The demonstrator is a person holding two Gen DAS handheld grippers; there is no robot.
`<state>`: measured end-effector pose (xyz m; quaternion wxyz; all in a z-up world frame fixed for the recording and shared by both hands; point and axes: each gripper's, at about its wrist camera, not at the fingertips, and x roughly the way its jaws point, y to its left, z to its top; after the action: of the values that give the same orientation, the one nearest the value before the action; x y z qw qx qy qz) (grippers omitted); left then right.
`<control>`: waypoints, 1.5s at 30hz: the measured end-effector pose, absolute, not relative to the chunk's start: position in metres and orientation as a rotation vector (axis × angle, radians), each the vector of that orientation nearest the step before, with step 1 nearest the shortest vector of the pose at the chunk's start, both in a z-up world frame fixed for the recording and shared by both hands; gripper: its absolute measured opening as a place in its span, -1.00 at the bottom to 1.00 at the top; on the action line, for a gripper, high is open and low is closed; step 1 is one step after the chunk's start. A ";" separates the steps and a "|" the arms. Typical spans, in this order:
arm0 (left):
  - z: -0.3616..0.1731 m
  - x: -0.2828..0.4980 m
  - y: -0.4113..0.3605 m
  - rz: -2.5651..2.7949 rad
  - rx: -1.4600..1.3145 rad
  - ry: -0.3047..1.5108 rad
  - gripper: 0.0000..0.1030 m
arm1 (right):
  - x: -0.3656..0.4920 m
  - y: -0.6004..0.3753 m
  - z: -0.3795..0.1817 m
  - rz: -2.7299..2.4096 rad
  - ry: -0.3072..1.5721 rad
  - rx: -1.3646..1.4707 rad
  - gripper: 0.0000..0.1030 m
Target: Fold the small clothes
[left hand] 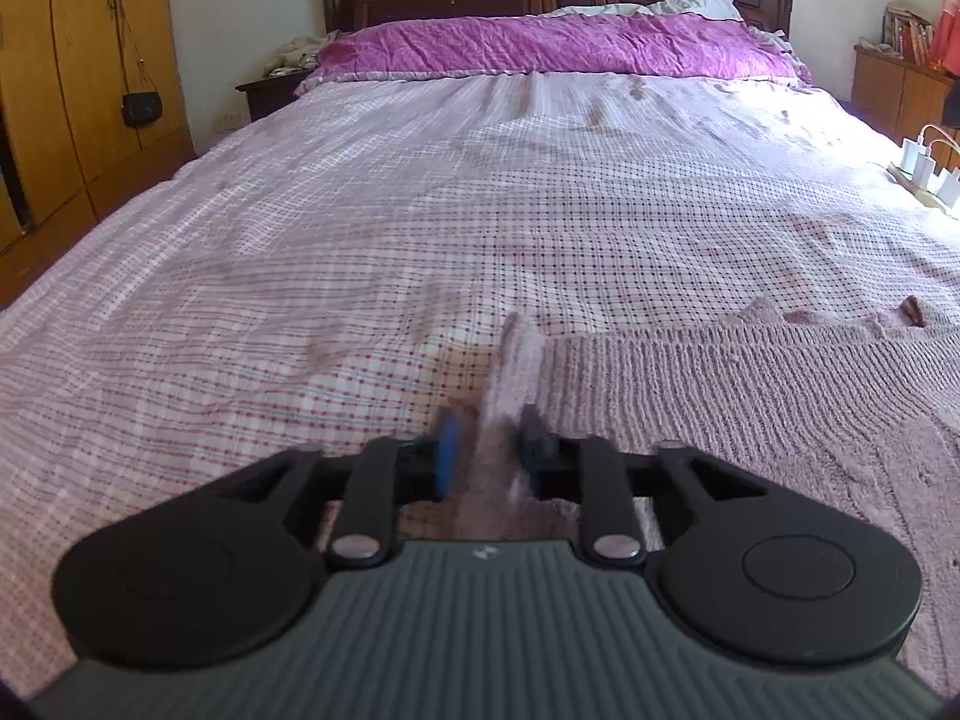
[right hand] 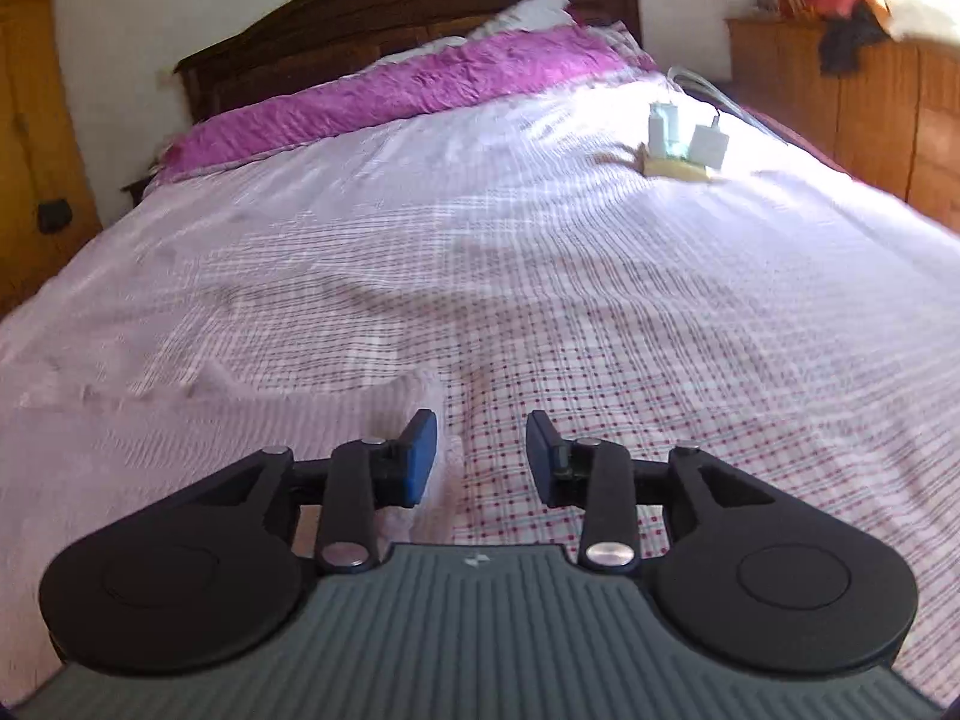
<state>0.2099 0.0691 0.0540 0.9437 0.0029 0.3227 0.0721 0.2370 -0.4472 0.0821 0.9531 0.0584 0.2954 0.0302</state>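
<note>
Sweater [left hand: 750, 396], pale mauve knit, lies flat on checked bedspread [left hand: 420, 210] near foot edge of bed. Left tool [left hand: 487, 441] clenched on raised fold at sweater's left edge; fabric runs up between blue pads. Right tool [right hand: 480, 459] released, jaws apart, over bedspread just beside sweater's [right hand: 210, 438] right edge; left pad touching or overlapping knit, cannot tell which. White chargers [right hand: 684, 138] near bed's right edge, well apart from sweater.

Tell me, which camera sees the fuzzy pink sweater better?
The left wrist view: the knitted sweater spreads wide across the bed, its edge pinched in the left gripper. The right wrist view shows it paler and blurrier, beside the open right gripper.
</note>
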 end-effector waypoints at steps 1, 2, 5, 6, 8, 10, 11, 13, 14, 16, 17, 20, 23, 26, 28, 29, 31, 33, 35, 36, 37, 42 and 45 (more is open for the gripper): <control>0.057 0.207 0.069 0.150 0.012 0.656 -0.21 | 0.231 -0.445 0.086 0.076 0.587 0.112 -0.18; 0.060 0.203 0.069 0.148 0.017 0.653 -0.20 | 0.223 -0.443 0.090 0.094 0.576 0.119 -0.14; 0.068 0.189 0.070 0.131 0.015 0.661 -0.20 | 0.204 -0.440 0.098 0.147 0.546 0.155 -0.04; 0.070 0.184 0.070 0.125 0.012 0.666 -0.20 | 0.199 -0.438 0.099 0.165 0.546 0.166 -0.01; 0.072 0.175 0.071 0.123 0.008 0.676 -0.20 | 0.195 -0.435 0.094 0.203 0.568 0.176 0.02; 0.073 0.167 0.072 0.123 -0.004 0.688 -0.18 | 0.197 -0.431 0.083 0.210 0.609 0.157 0.04; 0.072 0.164 0.072 0.125 -0.012 0.698 -0.18 | 0.199 -0.429 0.073 0.188 0.640 0.141 0.05; 0.072 0.157 0.073 0.129 -0.024 0.706 -0.16 | 0.206 -0.433 0.054 0.167 0.689 0.167 0.15; 0.073 0.153 0.073 0.130 -0.028 0.708 -0.16 | 0.206 -0.441 0.049 0.174 0.673 0.228 0.16; 0.075 0.146 0.074 0.133 -0.038 0.718 -0.15 | 0.205 -0.452 0.048 0.177 0.675 0.315 0.16; 0.076 0.143 0.075 0.134 -0.047 0.726 -0.15 | 0.204 -0.454 0.049 0.172 0.675 0.336 0.17; 0.081 0.129 0.077 0.119 -0.078 0.731 -0.15 | 0.195 -0.457 0.054 0.167 0.672 0.332 0.23; 0.085 0.114 0.075 0.106 -0.096 0.725 -0.15 | 0.179 -0.462 0.062 0.163 0.676 0.345 0.32; 0.088 0.104 0.071 0.102 -0.098 0.742 -0.14 | 0.158 -0.474 0.068 0.165 0.671 0.387 0.38; 0.089 0.098 0.068 0.106 -0.097 0.750 -0.14 | 0.149 -0.482 0.068 0.193 0.692 0.441 0.40; 0.090 0.095 0.068 0.108 -0.101 0.753 -0.14 | 0.145 -0.485 0.068 0.211 0.706 0.468 0.40; 0.090 0.090 0.067 0.104 -0.121 0.763 -0.14 | 0.138 -0.487 0.069 0.226 0.722 0.492 0.41; 0.089 0.084 0.068 0.096 -0.144 0.775 -0.14 | 0.129 -0.485 0.070 0.235 0.725 0.487 0.41; 0.088 0.080 0.066 0.101 -0.148 0.784 -0.14 | 0.122 -0.482 0.069 0.257 0.723 0.489 0.41; 0.087 0.077 0.066 0.108 -0.145 0.789 -0.14 | 0.119 -0.480 0.067 0.271 0.728 0.497 0.41; 0.086 0.076 0.066 0.115 -0.145 0.794 -0.14 | 0.119 -0.480 0.064 0.284 0.733 0.509 0.41; 0.082 0.068 0.063 0.120 -0.151 0.814 -0.14 | 0.127 -0.478 0.046 0.335 0.736 0.614 0.42; 0.078 0.066 0.061 0.137 -0.136 0.830 -0.14 | 0.141 -0.477 0.038 0.391 0.728 0.748 0.42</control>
<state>0.0664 0.0605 0.0776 0.9106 -0.0658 0.4026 0.0664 0.1405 -0.4772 0.0384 0.8486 0.3552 0.3455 0.1855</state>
